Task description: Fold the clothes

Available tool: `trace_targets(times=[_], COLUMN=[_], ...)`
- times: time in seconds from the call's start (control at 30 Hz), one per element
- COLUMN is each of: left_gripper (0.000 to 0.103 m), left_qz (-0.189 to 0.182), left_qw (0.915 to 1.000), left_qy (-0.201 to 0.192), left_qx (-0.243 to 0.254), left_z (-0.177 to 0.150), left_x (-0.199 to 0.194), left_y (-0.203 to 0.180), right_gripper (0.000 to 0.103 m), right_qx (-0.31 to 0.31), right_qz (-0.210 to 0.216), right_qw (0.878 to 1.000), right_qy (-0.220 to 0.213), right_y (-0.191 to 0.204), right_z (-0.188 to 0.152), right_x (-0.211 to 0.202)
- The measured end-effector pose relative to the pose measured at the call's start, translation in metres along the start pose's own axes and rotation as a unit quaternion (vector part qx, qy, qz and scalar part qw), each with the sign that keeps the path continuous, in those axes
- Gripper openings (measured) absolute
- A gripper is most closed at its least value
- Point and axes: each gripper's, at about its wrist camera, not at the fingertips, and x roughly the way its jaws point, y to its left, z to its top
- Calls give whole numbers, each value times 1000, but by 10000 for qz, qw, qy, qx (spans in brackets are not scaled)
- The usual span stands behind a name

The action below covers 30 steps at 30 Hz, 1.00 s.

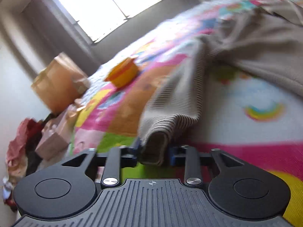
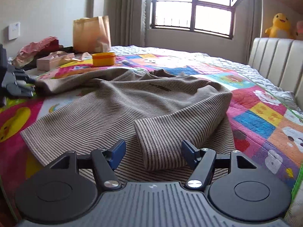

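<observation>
Daylight from one barred window (image 2: 195,7) falls across a bed covered by one bright patchwork quilt with cartoon animals and rainbows (image 2: 261,113), on which a single beige long-sleeved top with fine dark stripes (image 2: 121,102) is spread, its body rumpled and its neck opening turned toward the window. Two sleeves can be counted: one is folded across the lower body, with its cuff lying between the fingers of the right tongs (image 2: 153,152), whose two blue-padded fingers are held wide apart at either side of the cuff without pressing it. The other sleeve is stretched out to the side, and its cuff is seen clamped between the closed fingers of the left tongs (image 1: 153,155), lifted slightly off the quilt. One round orange-yellow plastic tub (image 2: 103,59) is set on the quilt beyond the top, well apart from it. Past the bed's far edge one brown paper bag (image 2: 91,34), one pale pink box (image 2: 50,62) and a heap of reddish clothes (image 2: 37,47) are visible, and one yellow plush toy (image 2: 279,26) is seated on a shelf above the padded headboard (image 2: 274,56).
</observation>
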Motion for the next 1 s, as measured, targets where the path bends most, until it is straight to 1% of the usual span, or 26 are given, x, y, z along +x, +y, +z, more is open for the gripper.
trace_targets(times=[0.03,0.07,0.1,0.13,0.17,0.2,0.23,0.27,0.3,0.33,0.37,0.4,0.43,0.47,0.5,0.57,0.6,0.63,0.73,0.77,0.8,0.83,0.9,0.93,0.97,1.0], left_gripper=[26,26,26,27,27,31,40,47,62,71,74,78,82,85,89,93,96,96,99,99,99,99,100,101,102,102], left_qz=[77,312,588,747,876,1004,904,743,503,241,-57,-363,-635,-897,-1159,-1680,-1939,-2196,-2959,-3209,-3437,-3627,-3812,-3893,-3899,-3886], left_qw=[10000,9990,9957,9922,9882,9834,9803,9771,9756,9740,9735,9726,9716,9701,9679,9614,9572,9523,9337,9262,9163,9063,8934,8871,8864,8873], left_qy=[18,80,153,169,170,171,144,108,91,79,91,109,112,111,111,109,109,108,105,104,132,168,277,333,331,313], left_qx=[8,-302,-695,-983,-1243,-1502,-1748,-1990,-2134,-2251,-2284,-2292,-2277,-2254,-2229,-2175,-2146,-2115,-2015,-1978,-2051,-2163,-2361,-2457,-2472,-2465], left_z=[3,7,12,14,16,17,17,17,16,15,15,16,17,18,19,21,22,23,27,28,26,24,17,14,10,7], left_x=[5,13,21,23,24,25,20,15,9,2,-2,-7,-9,-11,-13,-17,-19,-20,-26,-28,-26,-24,-17,-13,-10,-7], left_y=[4,21,40,54,66,79,83,86,82,75,64,52,39,25,12,-14,-28,-41,-80,-94,-102,-107,-119,-124,-128,-132], right_gripper=[66,66,68,70,75,78,78,78,79,79,80,77,68,37,21,13,3,1,0,0,0,0,1,2,8,26], right_qx=[-36,-88,-163,-261,-372,-504,-648,-787,-913,-1026,-1109,-1167,-1226,-1285,-1243,-941,-813,-687,-117,74,240,325,313,195,69,-41], right_qz=[-50,-99,-147,-182,-208,-227,-238,-247,-286,-350,-411,-469,-527,-585,-560,-455,-556,-716,-1191,-1319,-1401,-1387,-1241,-1142,-988,-801], right_qw=[10000,9999,9997,9995,9991,9985,9976,9966,9954,9941,9930,9921,9911,9900,9906,9945,9951,9950,9902,9871,9841,9831,9847,9867,9901,9936], right_qy=[-9,-25,-49,-62,-65,-55,-27,6,14,0,1,12,24,35,75,53,-29,-141,-714,-905,-1067,-1148,-1185,-1138,-999,-794], right_y=[2,3,5,8,10,13,17,20,23,26,26,25,23,21,14,-11,-26,-43,-108,-127,-143,-152,-156,-149,-138,-125], right_z=[1,1,0,-1,-2,-4,-6,-8,-10,-11,-9,-5,-1,3,10,30,44,59,117,137,156,170,188,188,182,171], right_x=[0,-1,-2,-2,-2,-1,1,4,7,10,14,18,22,27,30,32,31,28,9,1,-7,-12,-20,-21,-19,-15])
